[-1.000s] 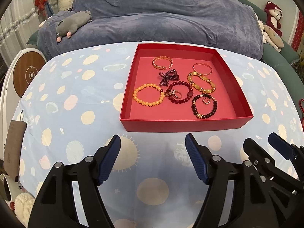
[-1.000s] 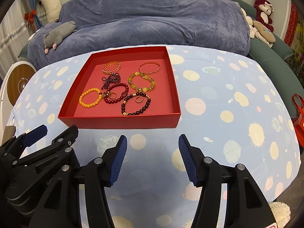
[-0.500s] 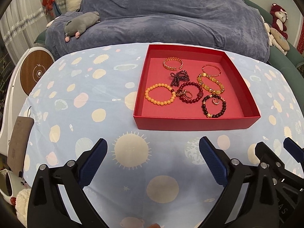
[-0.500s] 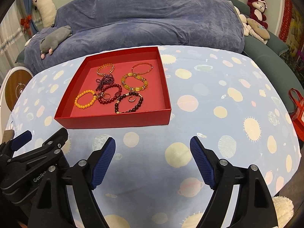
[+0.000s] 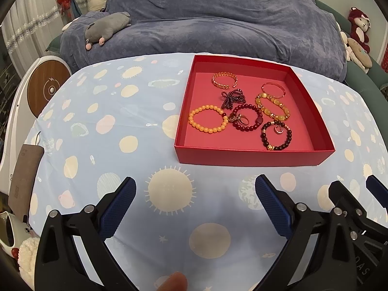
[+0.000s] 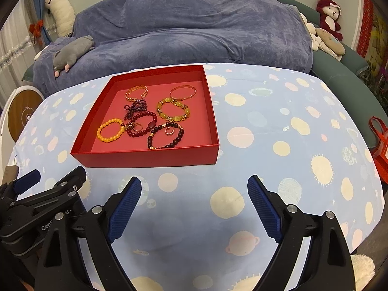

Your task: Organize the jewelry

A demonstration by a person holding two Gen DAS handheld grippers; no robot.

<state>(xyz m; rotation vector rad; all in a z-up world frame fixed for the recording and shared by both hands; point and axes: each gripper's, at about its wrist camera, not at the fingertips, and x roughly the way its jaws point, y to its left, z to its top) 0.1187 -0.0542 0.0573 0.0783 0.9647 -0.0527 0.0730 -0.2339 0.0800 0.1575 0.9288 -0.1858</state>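
A table under a pale blue cloth (image 5: 101,131) printed with planets and suns fills both views; a blue-draped sofa (image 5: 218,19) runs across the top of the frame. One red tray (image 5: 242,156) sits right of centre in the left wrist view and left of centre in the right wrist view (image 6: 150,158). It holds seven bracelets — among them one orange bead bracelet (image 5: 208,118) — and what look like three rings. The left gripper (image 5: 195,191) and right gripper (image 6: 194,189) are both spread wide at the bottom of frame, holding nothing, well short of the tray.
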